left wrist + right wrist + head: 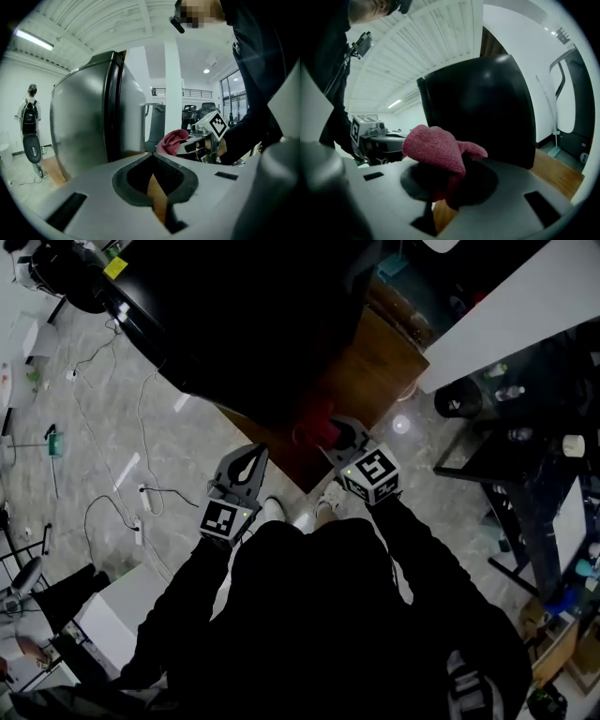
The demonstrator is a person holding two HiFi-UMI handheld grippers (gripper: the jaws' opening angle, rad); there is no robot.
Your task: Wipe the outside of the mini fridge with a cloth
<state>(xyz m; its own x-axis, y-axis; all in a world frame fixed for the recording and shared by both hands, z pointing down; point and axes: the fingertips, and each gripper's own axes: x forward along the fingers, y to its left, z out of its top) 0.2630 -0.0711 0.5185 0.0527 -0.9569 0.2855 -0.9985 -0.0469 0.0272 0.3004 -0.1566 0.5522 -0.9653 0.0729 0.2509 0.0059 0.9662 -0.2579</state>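
The right gripper (342, 439) has its fingers clamped on the pink cloth (436, 145), near the black mini fridge (234, 324) at its 12 o'clock. The left gripper (251, 460), at the right gripper's 9 o'clock, has its fingers closed on nothing. Wiping seems about to begin: next, press the cloth flat against the fridge's near wall and sweep.

We are looking at a pinkish-red cloth (436, 147) with a fine nubbly weave. The mini fridge (478, 108) is reading glossy black in the right gripper view and is shining silvery grey in the left gripper view. The left gripper (253, 454) and right gripper (336, 437) are showing pale grey bodies, their cubes carrying black square markers on white. A wooden board (375, 381) is glowing warm brown, and the floor (112, 418) is showing grey with faint marble veins. Our sleeves (178, 606) are showing black.
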